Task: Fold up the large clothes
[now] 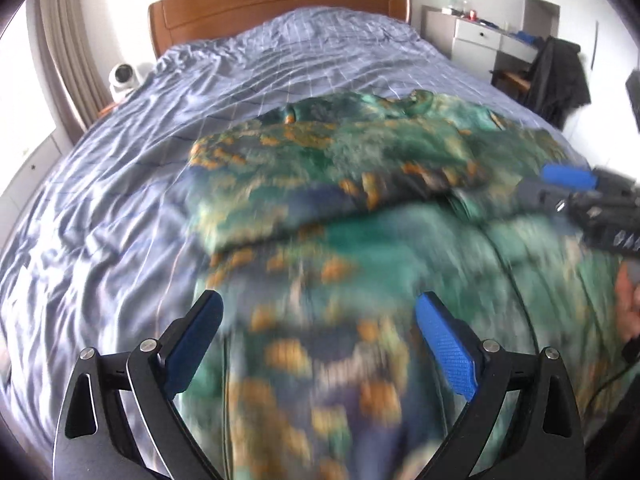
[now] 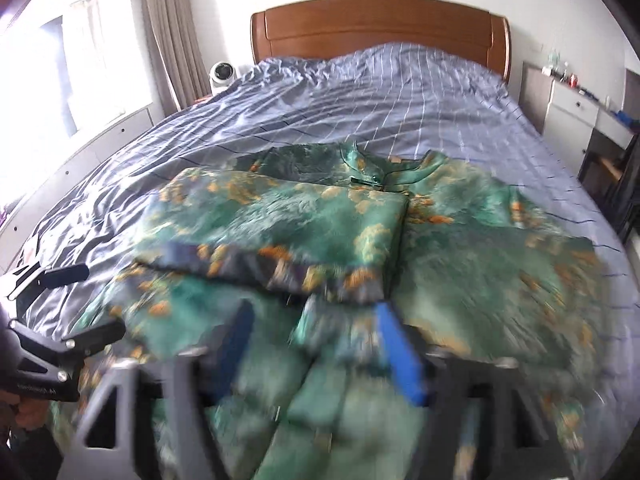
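Left wrist view: the left gripper [image 1: 318, 316] sits at the bottom of the frame with its jaws spread wide and nothing between them, hovering over the green patterned garment [image 1: 360, 184]. That garment fills the middle and lower right of the frame, lying on the bed [image 1: 120, 160] with its blue checked cover. One flap looks already folded across the middle. The right gripper [image 1: 576, 184] pokes in from the right edge, too blurry to read there.

Right wrist view: the right gripper [image 2: 316, 344] is at the bottom centre, pretty smeared, but its jaws look parted with cloth showing behind them, not pinched. The garment's collar [image 2: 372, 168] points toward the headboard [image 2: 380, 28] at the top. The folded flap [image 2: 280, 224] lies left of centre.

My guess: we're mid-fold, between grabs. Next move probably needs both grippers to pinch the near hem at the bottom and carry it up toward the collar, keeping the edges lined up.
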`<state>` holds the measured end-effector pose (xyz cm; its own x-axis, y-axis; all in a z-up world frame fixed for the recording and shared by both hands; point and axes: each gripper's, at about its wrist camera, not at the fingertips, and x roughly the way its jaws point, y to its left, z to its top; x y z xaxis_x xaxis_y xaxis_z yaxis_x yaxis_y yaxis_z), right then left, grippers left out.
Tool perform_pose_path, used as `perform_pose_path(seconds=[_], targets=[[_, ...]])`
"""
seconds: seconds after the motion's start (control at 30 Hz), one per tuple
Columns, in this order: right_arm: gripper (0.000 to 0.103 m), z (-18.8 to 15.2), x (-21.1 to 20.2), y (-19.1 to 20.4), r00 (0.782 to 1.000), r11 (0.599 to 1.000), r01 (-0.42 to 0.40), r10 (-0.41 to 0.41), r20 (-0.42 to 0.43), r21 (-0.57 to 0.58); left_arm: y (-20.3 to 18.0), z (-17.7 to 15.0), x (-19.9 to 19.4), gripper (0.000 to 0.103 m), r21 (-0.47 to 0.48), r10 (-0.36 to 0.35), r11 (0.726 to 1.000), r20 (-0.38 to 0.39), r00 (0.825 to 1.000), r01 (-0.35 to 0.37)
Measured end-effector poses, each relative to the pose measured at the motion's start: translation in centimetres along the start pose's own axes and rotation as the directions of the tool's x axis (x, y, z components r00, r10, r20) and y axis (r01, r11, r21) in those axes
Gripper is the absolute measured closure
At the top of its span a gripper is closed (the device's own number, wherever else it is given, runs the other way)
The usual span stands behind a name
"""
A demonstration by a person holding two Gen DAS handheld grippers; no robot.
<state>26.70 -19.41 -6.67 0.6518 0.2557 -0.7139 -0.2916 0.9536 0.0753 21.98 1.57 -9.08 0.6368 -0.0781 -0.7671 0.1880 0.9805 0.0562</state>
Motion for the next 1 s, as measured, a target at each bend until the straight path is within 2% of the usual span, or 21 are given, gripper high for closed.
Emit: perform_pose_path(seconds=[0.13, 0.27, 0.47, 0.67, 1.0], targets=[[0.024, -3.7, -4.6, 0.5, 0.999, 0.999, 0.048, -0.048, 0.024, -0.003, -0.7, -4.4, -2.4, 0.005, -0.035, -0.016, 0.999, -0.018, 1.0, 0.016], [0.024, -7.7, -8.0, 0.6, 0.996, 0.996, 0.081, -0.083, 0.042, 0.036, -1.4, -7.3, -4.3, 0.005, -0.053, -0.044, 0.998, -0.028, 0.999, 0.042], [0.024, -11.6, -10.7, 0.5, 0.996, 0.993, 0.084, -0.085, 0.012, 0.085, -3.2, -8.3, -6.0, 0.005, 0.033, -0.004, 0.999, 0.009, 1.0, 0.004], [0.024, -13.3, -12.1, -0.1, 0.996, 0.986, 0.082, -0.084, 0.012, 0.145, -3.0, -8.6, -6.7, 0.005, 0.011, -0.016, 1.0, 0.013, 1.0, 0.016], [0.024, -13.8, -13.0, -1.7, 0.994, 0.976, 0.103, -0.108, 0.015, 0.191, 0.1, -9.9, -6.8, 0.005, -0.047, 0.029, 0.998, -0.024, 0.999, -0.03]])
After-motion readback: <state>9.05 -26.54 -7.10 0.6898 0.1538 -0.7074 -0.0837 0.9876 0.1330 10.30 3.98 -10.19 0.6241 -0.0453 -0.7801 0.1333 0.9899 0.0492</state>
